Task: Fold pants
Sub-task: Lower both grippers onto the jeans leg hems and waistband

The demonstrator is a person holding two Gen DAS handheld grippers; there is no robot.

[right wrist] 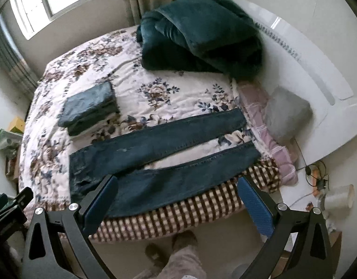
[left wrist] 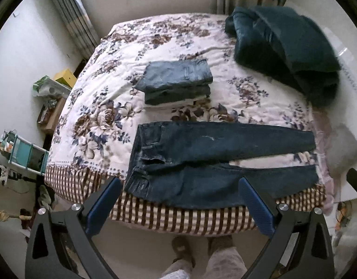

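Jeans [left wrist: 215,162] flat, unfolded, along bed's [left wrist: 178,218] near edge
Both hand-held grippers [left wrist: 179,201] [right wrist: 177,198] wide open, holding nothing; waistband leftward, legs running right, left one nearer waist

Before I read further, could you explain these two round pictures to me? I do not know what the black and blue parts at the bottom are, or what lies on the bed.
Each picture comes from a small wide-angle camera fixed on a hand-held claw; a person carries one in each hand. The left claw and the right claw are both open and hold nothing. The blue strips are their finger pads. On the bed a pair of dark jeans lies flat, legs apart, waiting to be folded. Behind it sits a stack of folded jeans, and farther back a dark green blanket. The person's slippers show below.
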